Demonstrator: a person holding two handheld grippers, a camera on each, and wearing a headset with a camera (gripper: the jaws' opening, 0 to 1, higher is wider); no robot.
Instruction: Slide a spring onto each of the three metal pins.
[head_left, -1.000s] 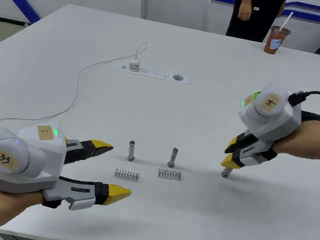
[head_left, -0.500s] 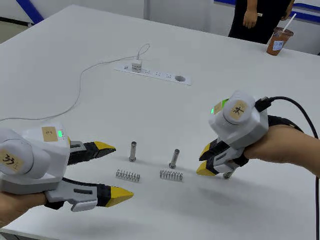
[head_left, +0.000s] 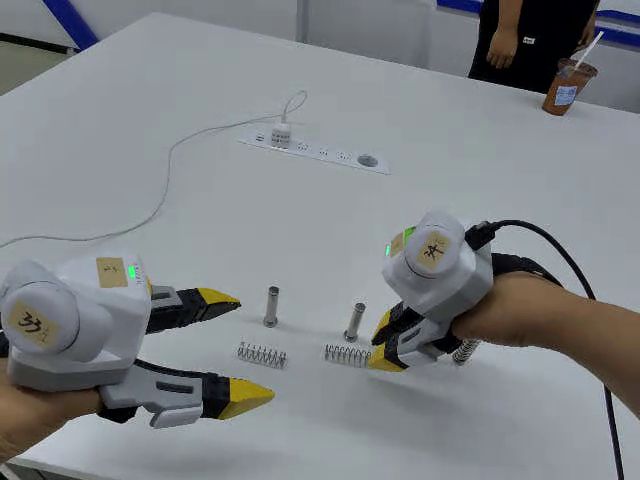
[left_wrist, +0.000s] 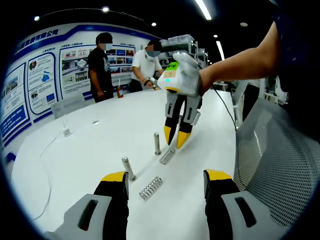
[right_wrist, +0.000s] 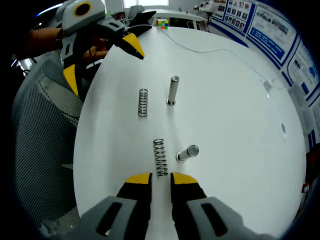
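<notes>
The right gripper (head_left: 383, 345) has come across from the far pin (head_left: 463, 351), already sprung, jaws slightly parted at the middle spring (head_left: 347, 354) lying beside its bare pin (head_left: 354, 321); left gripper (head_left: 240, 347) waits spread, empty

A spring (left_wrist: 167, 155) near the right hand-held gripper (left_wrist: 176, 142)

Lighting and picture quality: bright, even indoor light.
Ceiling strips (left_wrist: 202, 9) overhead light my white table (head_left: 150, 120) evenly. Soft, faint shadows lie under my left gripper (head_left: 252, 348) and right gripper (head_left: 382, 343). The head view is sharp; both gripper views bend strongly towards their edges.
</notes>
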